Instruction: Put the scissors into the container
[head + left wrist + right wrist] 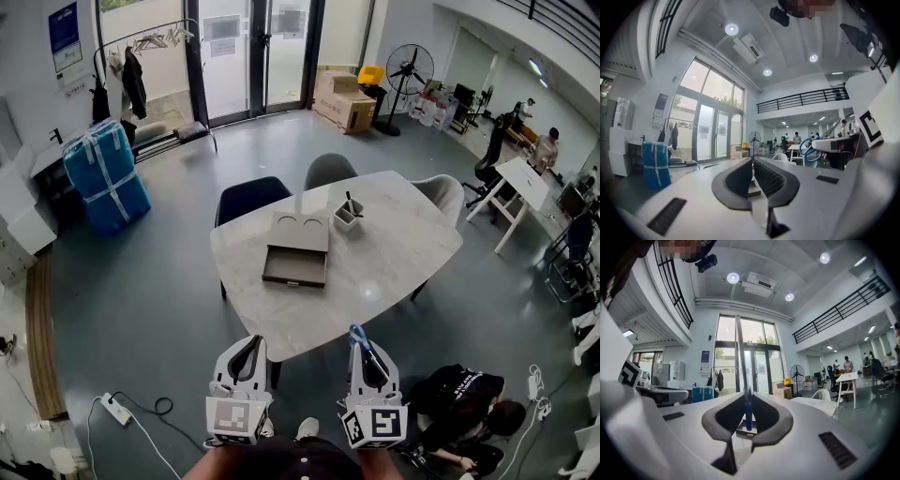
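Scissors (748, 414) upright, blades up

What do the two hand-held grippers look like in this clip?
Both match: the left hand-held gripper and right hand-held gripper have smooth white shells tapering toward the front, with dark ribbed pads inside. Each carries a cube with black-and-white square markers at the rear. No cables show.

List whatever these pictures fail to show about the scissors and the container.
- The scissors: in the right gripper view they are seen edge-on in the right gripper, so whether the blades are open or closed is unclear.
- The container: in the head view it is too small to name the dark things standing in it.
- Left gripper view: no container shows past the shut left gripper and its own body.
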### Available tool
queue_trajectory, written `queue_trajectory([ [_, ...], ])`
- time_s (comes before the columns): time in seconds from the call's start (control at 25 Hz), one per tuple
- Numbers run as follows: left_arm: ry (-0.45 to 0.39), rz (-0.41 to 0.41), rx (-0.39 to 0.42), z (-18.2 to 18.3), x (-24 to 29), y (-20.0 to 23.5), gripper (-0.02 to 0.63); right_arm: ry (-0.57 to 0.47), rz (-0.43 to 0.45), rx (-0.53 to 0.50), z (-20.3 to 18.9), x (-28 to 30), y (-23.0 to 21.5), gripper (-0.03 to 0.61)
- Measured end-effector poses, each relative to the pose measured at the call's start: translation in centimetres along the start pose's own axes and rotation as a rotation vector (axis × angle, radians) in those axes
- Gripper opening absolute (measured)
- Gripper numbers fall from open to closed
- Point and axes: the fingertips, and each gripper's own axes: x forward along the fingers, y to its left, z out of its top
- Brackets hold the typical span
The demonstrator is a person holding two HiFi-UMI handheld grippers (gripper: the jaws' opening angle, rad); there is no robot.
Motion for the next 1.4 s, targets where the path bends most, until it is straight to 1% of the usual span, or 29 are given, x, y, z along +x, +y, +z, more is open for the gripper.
queue_trajectory([
  [0.16,-0.013,-0.032,0.002,-0.8,0.2,-0.3,0.023,0.001,0.006,-0.003,0.1,0.2,0.4,0.04],
  [0.64,-0.012,-0.043,0.003,-1.0,0.9,0.3,0.023,0.002,0.014,0.002,-0.4,1.3,0.9,0.04],
  [0.88,-0.005,-0.059,-0.003,-1.0,1.4,1.2,0.023,0.019,0.013,0.002,-0.9,2.2,1.8,0.04],
  [1.08,-0.007,-0.055,-0.018,-0.7,1.3,2.7,0.023,0.017,-0.011,0.012,-1.2,2.5,2.9,0.04],
  [1.24,0.001,-0.083,0.0,-1.6,1.8,3.2,0.023,0.023,-0.016,0.019,-2.0,3.1,3.5,0.04],
  [1.4,0.013,-0.072,0.003,-1.7,3.1,3.9,0.023,0.03,-0.01,0.022,-2.5,4.6,3.6,0.04],
])
